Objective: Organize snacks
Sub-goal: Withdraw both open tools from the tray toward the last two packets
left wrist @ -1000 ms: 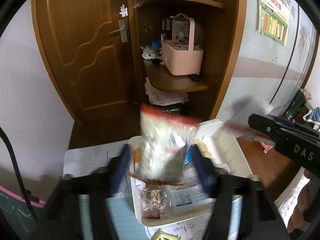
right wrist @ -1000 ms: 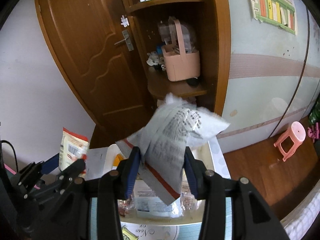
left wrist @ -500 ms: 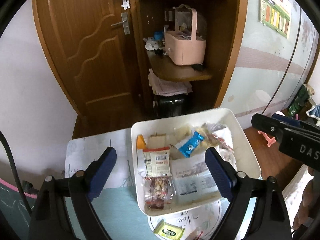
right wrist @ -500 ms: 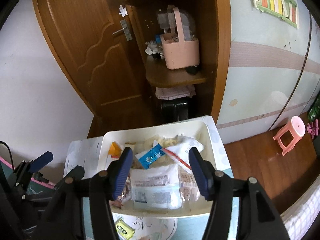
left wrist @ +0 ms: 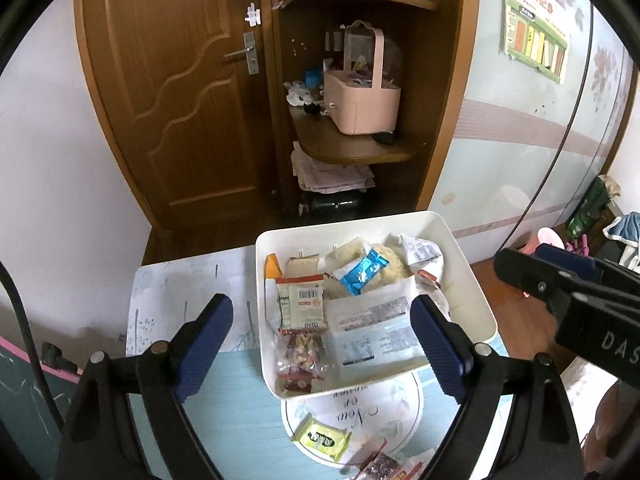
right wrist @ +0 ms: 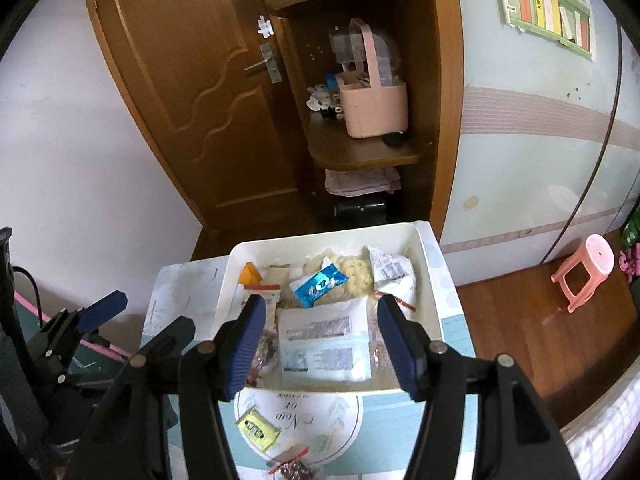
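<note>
Nearest, a yellow-green wrapped snack (left wrist: 322, 437) and a red-edged clear packet (left wrist: 378, 465) are left lying on the table (left wrist: 236, 412). Both the left claw (left wrist: 322, 354) and the right claw (right wrist: 322, 346) are seen spread open and empty. Beyond, the white plastic bin (left wrist: 478, 292) is filled with packets. A pickup of the loose snack is judged next, calling for a descent.

White bin (left wrist: 472, 280) holds packets; yellow snack (left wrist: 322, 437) lies outside, nearby.
</note>
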Demonstrator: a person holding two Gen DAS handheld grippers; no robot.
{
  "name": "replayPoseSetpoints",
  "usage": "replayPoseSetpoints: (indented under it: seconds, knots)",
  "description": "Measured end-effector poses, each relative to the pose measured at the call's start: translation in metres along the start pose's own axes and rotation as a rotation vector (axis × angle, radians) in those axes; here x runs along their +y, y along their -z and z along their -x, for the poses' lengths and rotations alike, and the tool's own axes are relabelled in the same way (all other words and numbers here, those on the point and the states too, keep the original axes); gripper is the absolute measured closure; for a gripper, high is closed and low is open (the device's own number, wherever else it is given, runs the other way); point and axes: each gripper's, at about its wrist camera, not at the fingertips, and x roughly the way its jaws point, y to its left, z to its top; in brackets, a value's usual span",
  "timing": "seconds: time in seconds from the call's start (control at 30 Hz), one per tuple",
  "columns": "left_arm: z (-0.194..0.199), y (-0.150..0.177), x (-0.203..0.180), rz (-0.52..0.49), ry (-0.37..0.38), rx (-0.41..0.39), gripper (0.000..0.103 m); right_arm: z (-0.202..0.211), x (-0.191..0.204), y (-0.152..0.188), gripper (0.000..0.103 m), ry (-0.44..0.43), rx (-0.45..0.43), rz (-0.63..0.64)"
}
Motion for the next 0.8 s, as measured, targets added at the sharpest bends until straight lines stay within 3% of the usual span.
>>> replayPoseSetpoints:
  seconds: [0.4, 0.8]
  knots:
    - [0.037, 0.033, 0.007, 0.008, -0.029, -0.043, 0.013, 0.028, 0.006, 0.042, 0.044, -0.056, 0.007, 0.005]
    - [0.031, 0.098, 0.015, -0.005, -0.026, 0.035, 0.013, 0.016, -0.003, 0.102, 0.044, -0.07, 0.094, 0.016]
